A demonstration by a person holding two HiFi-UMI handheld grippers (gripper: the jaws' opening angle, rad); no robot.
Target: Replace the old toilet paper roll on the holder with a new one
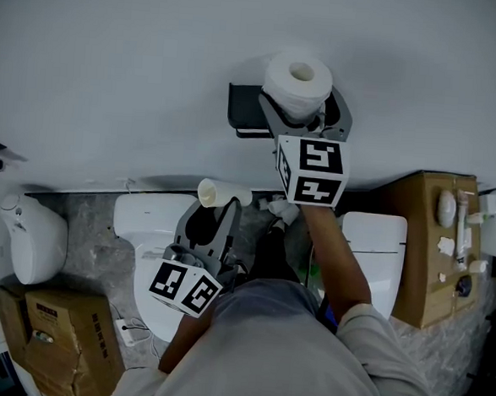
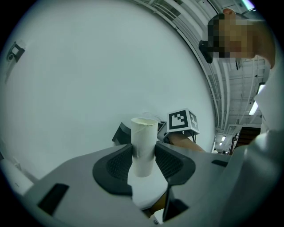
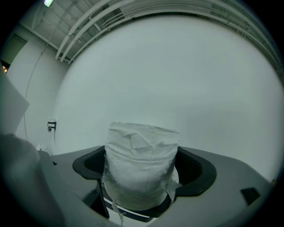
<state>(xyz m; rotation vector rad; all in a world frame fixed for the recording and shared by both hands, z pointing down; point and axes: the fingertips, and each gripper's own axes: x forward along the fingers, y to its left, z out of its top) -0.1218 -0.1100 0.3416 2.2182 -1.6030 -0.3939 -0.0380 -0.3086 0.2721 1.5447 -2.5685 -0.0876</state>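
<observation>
A full white toilet paper roll (image 1: 298,82) stands upright on the black wall holder (image 1: 244,108). My right gripper (image 1: 305,112) reaches level toward the wall, its jaws spread wide on either side of the roll (image 3: 142,164). The pads do not visibly squeeze the roll. My left gripper (image 1: 216,206) is lower and to the left, shut on an empty cardboard tube (image 1: 223,193). In the left gripper view the tube (image 2: 144,142) stands upright between the pads, with the holder (image 2: 120,133) and the right gripper's marker cube (image 2: 183,120) behind it.
A white toilet (image 1: 144,228) sits below the left gripper and a second white fixture (image 1: 376,244) to its right. A brown cabinet (image 1: 419,289) with small items stands at right. A cardboard box (image 1: 52,332) and a white bin (image 1: 33,237) are at left.
</observation>
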